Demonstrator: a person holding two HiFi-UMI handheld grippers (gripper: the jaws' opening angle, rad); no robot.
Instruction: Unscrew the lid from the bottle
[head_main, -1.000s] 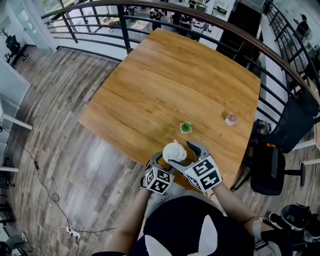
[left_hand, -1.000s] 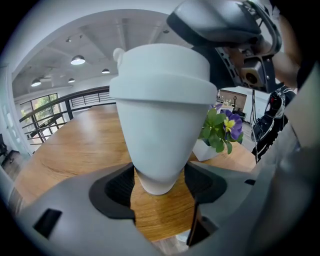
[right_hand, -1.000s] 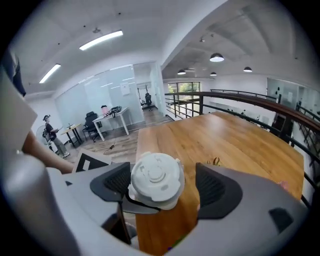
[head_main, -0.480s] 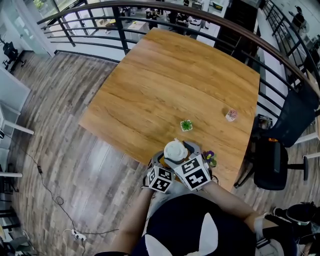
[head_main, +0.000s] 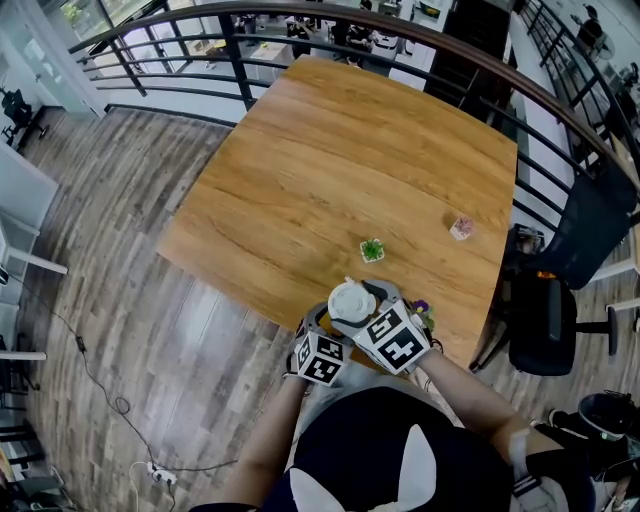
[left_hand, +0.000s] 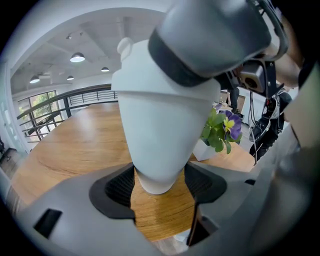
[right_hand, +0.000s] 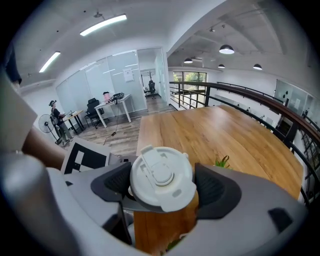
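the bottle (left_hand: 160, 130), white and tapering toward its base, stands upright at the bench's (head_main: 330, 170) near edge, about 6 o'clock of the top in the head view. its lid (right_hand: 161, 172) is still seated square on the neck, with no gap showing, so nothing looks unscrewed yet. the grip, the turning and the lift-off all seem left to do.

the left hand-held gripper (left_hand: 159, 181) pinches the bottle's narrow lower part, a pad against each side. the right hand-held gripper (right_hand: 162, 186) straddles the lid. its jaws have just been closing in, with the pads at the rim but not clearly pressing.

both tools slant forward and down, with their marker cubes side by side at 7 and 5 o'clock of the bottle and the forearms coming in from 6 o'clock. a small purple-flowered plant (left_hand: 222, 127) sits just beside the bottle at 3 o'clock.
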